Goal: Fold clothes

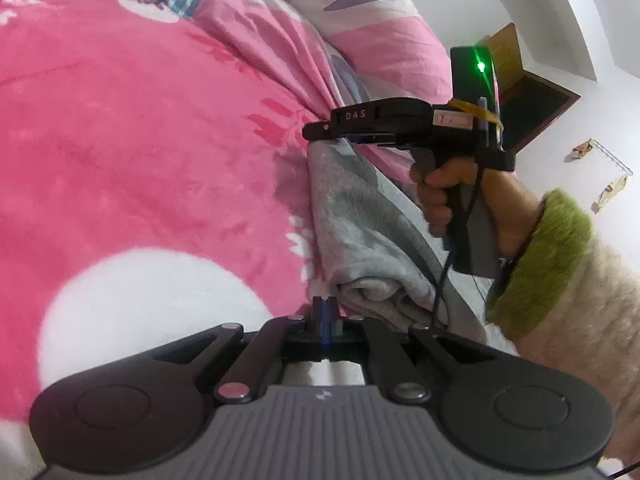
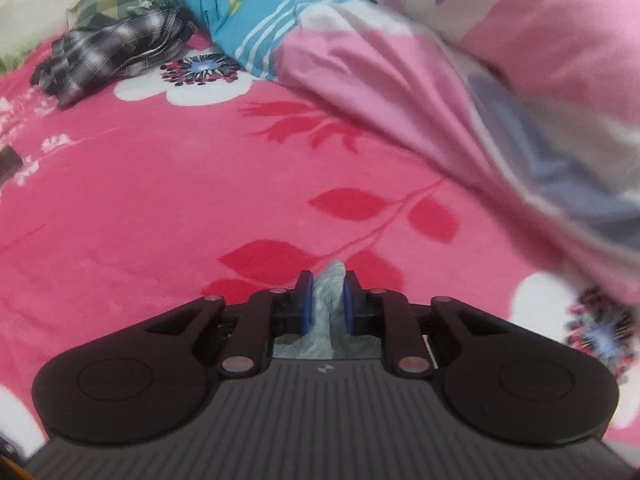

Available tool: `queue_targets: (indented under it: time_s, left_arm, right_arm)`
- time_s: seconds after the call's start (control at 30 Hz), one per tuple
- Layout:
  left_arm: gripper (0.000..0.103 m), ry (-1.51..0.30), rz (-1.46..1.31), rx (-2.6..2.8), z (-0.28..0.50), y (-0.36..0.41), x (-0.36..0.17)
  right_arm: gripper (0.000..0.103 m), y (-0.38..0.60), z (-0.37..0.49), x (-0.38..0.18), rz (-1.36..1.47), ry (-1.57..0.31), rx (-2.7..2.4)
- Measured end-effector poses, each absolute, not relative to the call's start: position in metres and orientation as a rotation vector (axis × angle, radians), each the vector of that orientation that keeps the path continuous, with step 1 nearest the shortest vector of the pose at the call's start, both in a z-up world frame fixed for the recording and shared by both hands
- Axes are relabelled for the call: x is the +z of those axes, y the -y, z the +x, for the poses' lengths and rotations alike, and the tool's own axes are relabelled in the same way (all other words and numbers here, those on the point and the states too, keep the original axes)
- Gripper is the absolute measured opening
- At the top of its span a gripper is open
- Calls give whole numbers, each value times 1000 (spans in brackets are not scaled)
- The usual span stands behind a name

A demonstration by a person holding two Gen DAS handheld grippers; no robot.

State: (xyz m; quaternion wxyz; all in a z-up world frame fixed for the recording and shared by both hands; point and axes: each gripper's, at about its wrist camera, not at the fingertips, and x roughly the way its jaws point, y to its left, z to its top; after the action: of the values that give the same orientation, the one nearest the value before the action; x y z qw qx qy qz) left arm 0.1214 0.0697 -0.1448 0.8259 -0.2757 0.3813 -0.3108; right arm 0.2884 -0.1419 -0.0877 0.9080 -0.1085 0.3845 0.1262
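Garment (image 1: 360, 216) edge hidden inside left gripper (image 1: 326, 306) jaws; right gripper (image 2: 328, 292) pinches grey fabric — rest unseen.

Grey garment (image 1: 360, 216), pink floral blanket (image 1: 140, 140)

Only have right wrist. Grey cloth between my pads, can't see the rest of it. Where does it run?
Observer: In left wrist, the grey garment runs as a bunched strip from the right gripper toward the left gripper and ends in a rolled fold.
Operator: Is left on it?
Observer: Left is shut. The rolled end sits just to the right of its tips, and I see no cloth between the pads.
Operator: What's either side of the strip?
Observer: The pink floral blanket is to its left and the crumpled pink quilt is to its right.
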Motion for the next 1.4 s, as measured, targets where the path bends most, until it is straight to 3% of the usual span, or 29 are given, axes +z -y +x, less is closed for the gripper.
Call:
queue_targets:
  time_s: [0.13, 0.33, 0.4, 0.47, 0.7, 0.9, 1.1, 1.23, 1.4]
  left_arm:
    - [5, -800, -625, -656, 124, -76, -144]
    - [25, -751, -594, -629, 120, -80, -134]
    - [38, -715, -550, -606, 117, -78, -128]
    - [42, -671, -497, -586, 114, -73, -121]
    - [42, -611, -263, -590, 127, -19, -88]
    - [36, -749, -185, -535, 154, 3, -113]
    - [35, -752, -202, -550, 150, -8, -122]
    - [35, -752, -223, -558, 148, -13, -122]
    - [35, -748, -242, -564, 147, -15, -123]
  right_arm:
    - [24, 158, 277, -68, -159, -701, 240]
    - [24, 204, 200, -12, 4, -605, 225]
    - [24, 215, 168, -11, -10, -596, 215]
    - [24, 217, 139, -23, -41, -601, 226]
    - [18, 213, 126, -91, -115, -711, 214]
    - [18, 217, 183, -69, -95, -710, 341]
    - [13, 219, 266, -118, -230, -773, 198]
    - [13, 237, 289, -112, -213, -767, 44]
    - [13, 224, 245, -69, -114, -705, 201]
